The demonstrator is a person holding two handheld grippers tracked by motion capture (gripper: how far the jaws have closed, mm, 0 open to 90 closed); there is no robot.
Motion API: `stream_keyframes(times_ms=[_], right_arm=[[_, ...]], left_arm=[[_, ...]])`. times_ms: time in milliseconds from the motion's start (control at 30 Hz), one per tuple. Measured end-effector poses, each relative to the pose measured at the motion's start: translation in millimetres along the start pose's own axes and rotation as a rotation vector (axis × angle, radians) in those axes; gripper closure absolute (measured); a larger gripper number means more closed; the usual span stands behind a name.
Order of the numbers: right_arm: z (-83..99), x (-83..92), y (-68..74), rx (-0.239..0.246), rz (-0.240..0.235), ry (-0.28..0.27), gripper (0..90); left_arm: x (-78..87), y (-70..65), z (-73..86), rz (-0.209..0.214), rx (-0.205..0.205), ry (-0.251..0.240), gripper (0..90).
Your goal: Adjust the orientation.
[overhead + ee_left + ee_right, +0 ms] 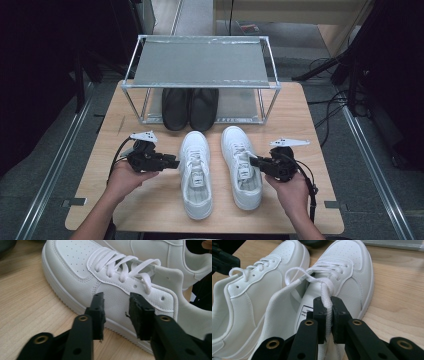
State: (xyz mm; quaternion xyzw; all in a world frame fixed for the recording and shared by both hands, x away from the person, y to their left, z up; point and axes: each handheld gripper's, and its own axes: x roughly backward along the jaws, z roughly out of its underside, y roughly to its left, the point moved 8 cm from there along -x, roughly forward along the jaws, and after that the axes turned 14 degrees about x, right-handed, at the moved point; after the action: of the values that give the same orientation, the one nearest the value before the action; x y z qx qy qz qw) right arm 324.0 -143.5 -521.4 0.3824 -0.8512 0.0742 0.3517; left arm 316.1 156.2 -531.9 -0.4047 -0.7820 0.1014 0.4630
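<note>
Two white sneakers lie side by side on the wooden table, toes pointing away from me. My left gripper [175, 162] sits at the outer side of the left sneaker [196, 172], level with its laces. In the left gripper view its jaws [116, 305] stand apart just in front of the left sneaker's [82, 265] side wall, pressing on nothing. My right gripper [251, 161] is at the lacing of the right sneaker [241, 165]. In the right gripper view it [327, 305] is shut on a white shoelace [325, 290] that runs up from the right sneaker [352, 270].
A metal shoe rack [200, 62] stands at the table's far side, with a pair of black shoes [190, 107] on its lower level right behind the sneakers' toes. Bare wood [150, 200] lies to either side and in front of the sneakers. Cables trail past the right edge.
</note>
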Motion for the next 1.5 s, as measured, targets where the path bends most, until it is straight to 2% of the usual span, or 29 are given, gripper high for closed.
stream_keyframes(times_ms=[200,500,567,667,733,833,900,967,1033,1100,1267,1500], right_arm=[[-5.7,-9.1,9.7,0.018,-0.024,0.005,85.0],[-11.1,-19.1,21.8,0.029,-0.053,0.001,84.8],[-11.5,-20.4,23.8,0.033,-0.06,0.002,84.7],[-11.5,-21.1,24.9,0.038,-0.066,0.001,84.6],[-11.1,-21.1,24.6,0.044,-0.076,-0.001,84.6],[-11.0,-21.5,24.3,0.044,-0.087,-0.005,84.6],[-11.2,-22.1,24.5,0.046,-0.092,-0.008,84.6],[-11.2,-22.8,24.2,0.051,-0.101,-0.009,84.5],[-11.3,-23.6,24.3,0.049,-0.113,-0.01,84.4],[-11.7,-24.4,23.6,0.063,-0.106,-0.012,84.4],[-12.1,-24.5,21.0,0.062,-0.131,-0.014,84.4],[-14.8,-26.3,16.1,0.084,-0.151,-0.014,84.2]], left_arm=[[-1.5,-1.5,2.3,0.002,-0.016,0.022,77.1],[-9.4,3.8,9.5,-0.013,-0.024,0.057,80.2],[-14.6,2.9,12.9,-0.025,-0.038,0.087,80.7],[-23.4,-1.8,16.7,-0.013,-0.053,0.121,80.9],[-27.3,-4.4,17.2,-0.024,-0.073,0.124,82.2],[-28.2,-5.4,17.6,-0.02,-0.069,0.125,82.9],[-29.6,-7.5,18.4,-0.021,-0.082,0.127,85.6],[-32.8,-11.7,19.6,-0.003,-0.078,0.132,86.0],[-37.9,-18.6,21.5,0.03,-0.094,0.144,85.7],[-41.1,-22.9,22.2,0.005,-0.114,0.148,85.2],[-41.1,-22.7,22.6,0.017,-0.094,0.137,85.2],[-44.7,-27.1,23.8,0.032,-0.072,0.139,85.3]])
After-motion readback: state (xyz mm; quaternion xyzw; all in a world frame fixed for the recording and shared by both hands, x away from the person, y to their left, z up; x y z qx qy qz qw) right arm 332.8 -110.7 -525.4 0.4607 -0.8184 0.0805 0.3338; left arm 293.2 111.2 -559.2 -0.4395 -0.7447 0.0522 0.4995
